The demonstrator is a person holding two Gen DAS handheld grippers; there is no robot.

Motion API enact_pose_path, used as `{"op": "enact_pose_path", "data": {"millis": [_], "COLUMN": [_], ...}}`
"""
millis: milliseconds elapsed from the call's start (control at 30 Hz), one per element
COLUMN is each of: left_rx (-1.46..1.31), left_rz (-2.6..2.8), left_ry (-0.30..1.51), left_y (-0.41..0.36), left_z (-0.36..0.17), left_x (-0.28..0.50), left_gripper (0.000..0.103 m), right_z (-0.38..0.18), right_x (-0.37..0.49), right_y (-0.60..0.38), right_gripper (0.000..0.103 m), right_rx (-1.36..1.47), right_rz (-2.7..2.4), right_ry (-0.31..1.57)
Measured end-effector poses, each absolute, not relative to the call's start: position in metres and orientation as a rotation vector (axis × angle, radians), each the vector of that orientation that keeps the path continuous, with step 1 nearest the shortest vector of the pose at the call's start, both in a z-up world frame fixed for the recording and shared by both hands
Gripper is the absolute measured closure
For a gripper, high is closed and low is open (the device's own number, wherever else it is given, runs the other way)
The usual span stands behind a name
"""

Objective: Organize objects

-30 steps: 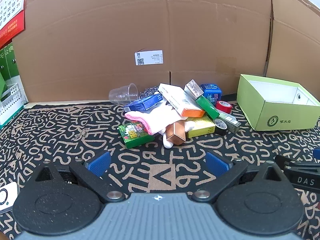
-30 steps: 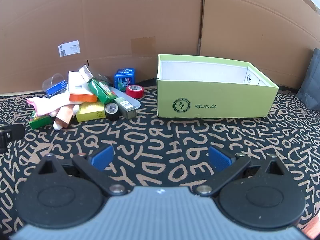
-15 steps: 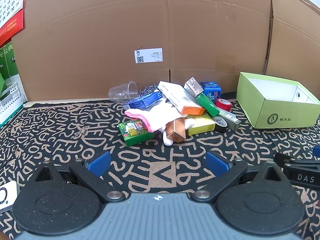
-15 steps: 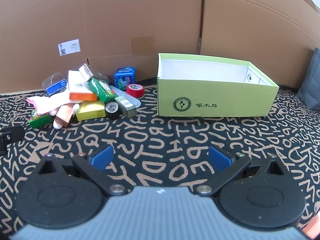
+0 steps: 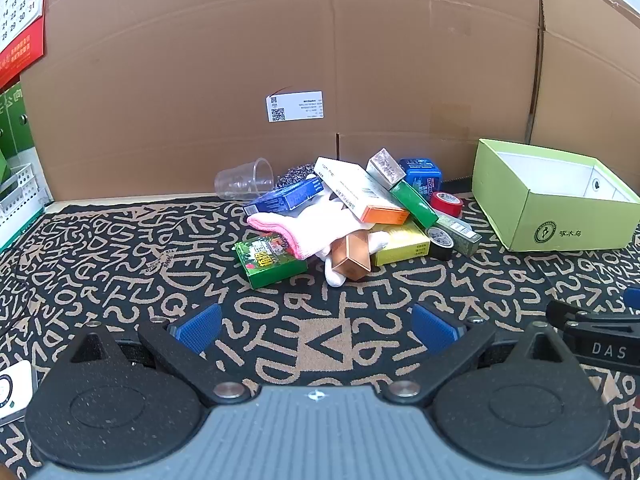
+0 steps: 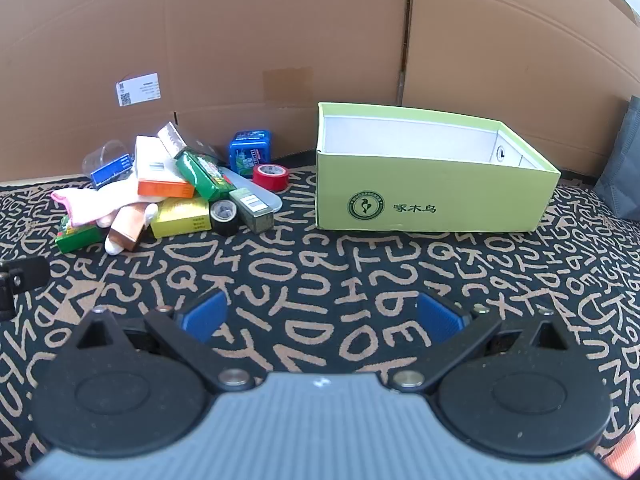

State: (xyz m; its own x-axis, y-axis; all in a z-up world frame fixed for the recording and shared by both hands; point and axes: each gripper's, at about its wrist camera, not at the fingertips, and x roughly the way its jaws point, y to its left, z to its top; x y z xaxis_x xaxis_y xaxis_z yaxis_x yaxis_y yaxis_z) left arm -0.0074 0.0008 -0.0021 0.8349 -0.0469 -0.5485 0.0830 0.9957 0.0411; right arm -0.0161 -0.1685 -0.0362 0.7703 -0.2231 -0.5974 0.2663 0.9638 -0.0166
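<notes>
A pile of small objects lies on the patterned mat: a pink and white sock [image 5: 316,226], a green box [image 5: 270,262], a copper box [image 5: 352,256], a yellow box [image 5: 400,242], an orange-ended white box [image 5: 360,196], red tape [image 5: 446,203] and black tape [image 5: 440,242]. The pile also shows in the right wrist view [image 6: 176,192]. An open light-green shoebox [image 6: 432,184] stands to its right, seemingly empty. My left gripper [image 5: 316,326] is open and empty, short of the pile. My right gripper [image 6: 320,316] is open and empty, in front of the shoebox.
Cardboard walls [image 5: 320,60] close the back and right side. A clear plastic cup [image 5: 244,180] lies by the back wall. A white basket [image 5: 16,196] and green binders stand at far left. A dark bag [image 6: 624,168] sits at far right.
Both grippers have drawn back and risen slightly; the pile and shoebox appear a little lower and smaller. Nothing on the mat has moved.
</notes>
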Motion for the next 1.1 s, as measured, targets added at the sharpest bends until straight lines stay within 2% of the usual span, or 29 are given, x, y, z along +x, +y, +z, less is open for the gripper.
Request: {"op": "enact_pose_path", "data": {"millis": [733, 1000, 1100], "left_rx": [0.058, 0.0, -0.027], "left_rz": [-0.071, -0.153, -0.191], "left_ry": [0.624, 0.614, 0.621], "left_y": [0.006, 0.019, 0.026], "left_z": [-0.013, -0.016, -0.018], "left_x": [0.016, 0.053, 0.072], "left_gripper": [0.0, 0.0, 0.003], "right_z": [-0.05, -0.061, -0.067], "right_x": [0.011, 0.042, 0.069], "right_y": [-0.166, -0.166, -0.155], "right_gripper": [0.0, 0.0, 0.0], "right_rx": [0.066, 0.128, 0.049], "right_rz": [-0.247, 0.028, 0.064], "right_ry": [0.688, 0.621, 0.605]}}
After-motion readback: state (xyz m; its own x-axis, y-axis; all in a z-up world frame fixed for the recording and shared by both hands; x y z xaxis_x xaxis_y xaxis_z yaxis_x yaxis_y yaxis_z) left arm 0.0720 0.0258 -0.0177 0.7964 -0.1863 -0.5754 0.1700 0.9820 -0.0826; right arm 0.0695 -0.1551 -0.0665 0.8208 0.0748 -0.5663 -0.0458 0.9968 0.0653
